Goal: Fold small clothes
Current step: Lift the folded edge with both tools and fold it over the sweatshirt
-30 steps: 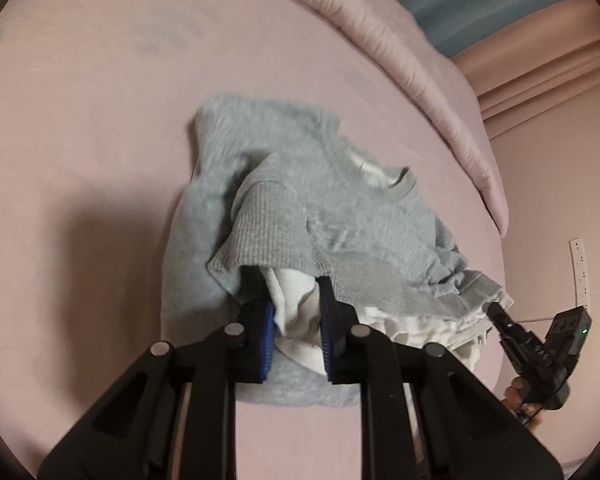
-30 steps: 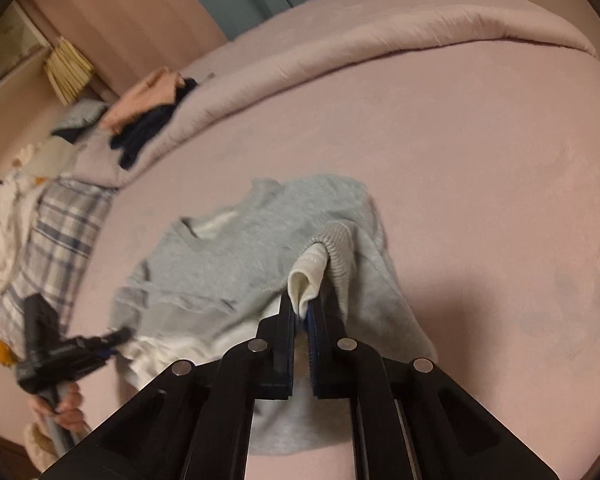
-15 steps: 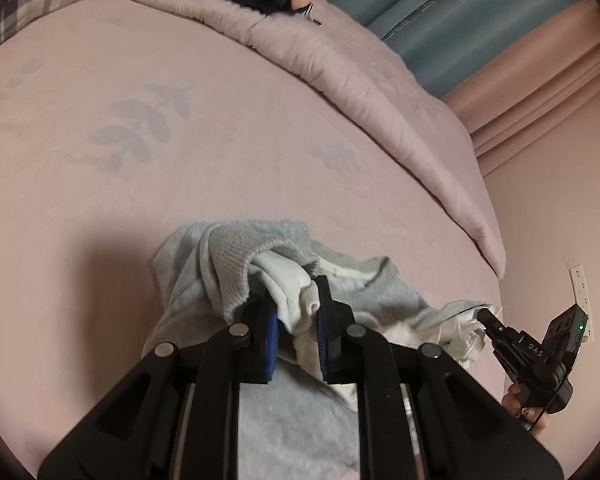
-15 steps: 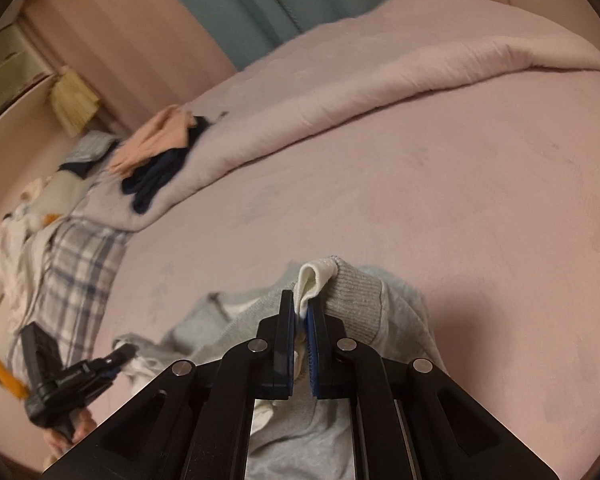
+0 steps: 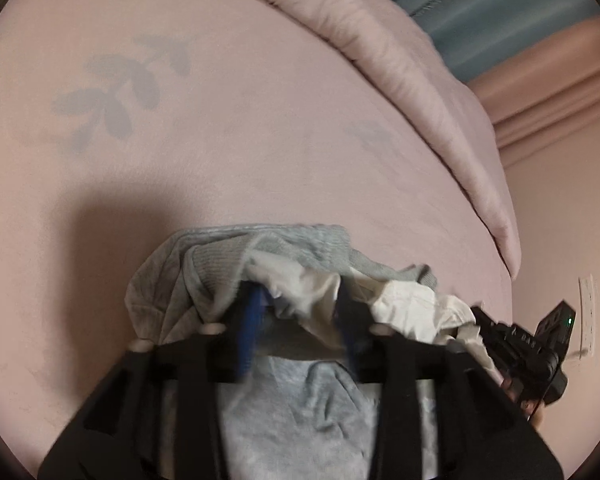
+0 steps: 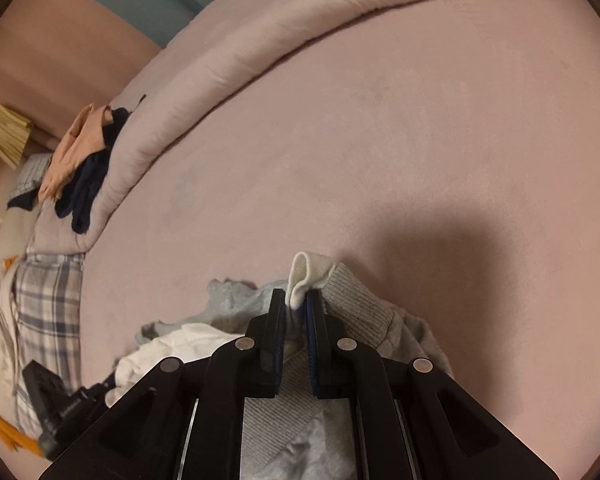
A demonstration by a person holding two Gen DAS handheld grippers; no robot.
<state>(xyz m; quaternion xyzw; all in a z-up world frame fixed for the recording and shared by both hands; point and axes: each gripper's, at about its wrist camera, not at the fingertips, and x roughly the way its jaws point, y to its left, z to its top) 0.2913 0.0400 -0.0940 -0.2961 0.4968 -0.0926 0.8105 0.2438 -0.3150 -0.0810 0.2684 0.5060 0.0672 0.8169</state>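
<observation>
- The grey sweater [image 6: 364, 304], with its white lining showing, is held up off the pink bed [image 6: 380, 140] by its ribbed hem, most likely so that the body can hang and be straightened before a fold.
- The right gripper [image 6: 298, 304] is nearly closed, and a white fold of hem is pinched between its blue pads.
- The left gripper [image 5: 300, 312] stands wider, with white and grey cloth bunched between its fingers; whether it is truly clamped cannot be told (that view is blurred).
- The hem appears to run sideways between the two grippers, while the sweater's long axis drops beneath them.
</observation>
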